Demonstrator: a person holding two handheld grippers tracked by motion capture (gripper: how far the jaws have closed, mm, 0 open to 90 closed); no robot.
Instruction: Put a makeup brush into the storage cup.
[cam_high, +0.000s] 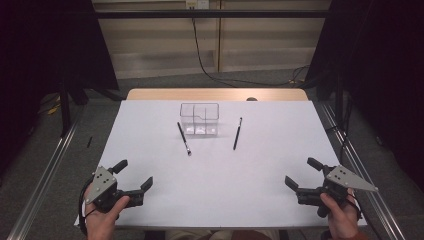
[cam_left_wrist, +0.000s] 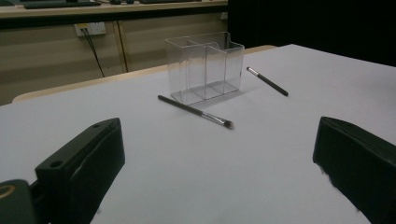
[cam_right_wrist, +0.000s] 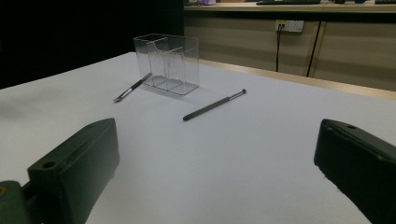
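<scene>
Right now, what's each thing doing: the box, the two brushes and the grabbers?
Clear box: upright, empty, on the white table.
Left brush: flat on the table, beside the box, untouched.
Right brush: flat on the table, apart from the box, untouched.
Left gripper: fingers open, holding nothing.
Right gripper: fingers open, holding nothing.

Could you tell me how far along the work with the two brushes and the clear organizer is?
Nothing looks done: the clear organizer stands empty, and the left brush and right brush lie on the table beside it. Left gripper and right gripper wait open, holding nothing. Both brushes remain.
</scene>
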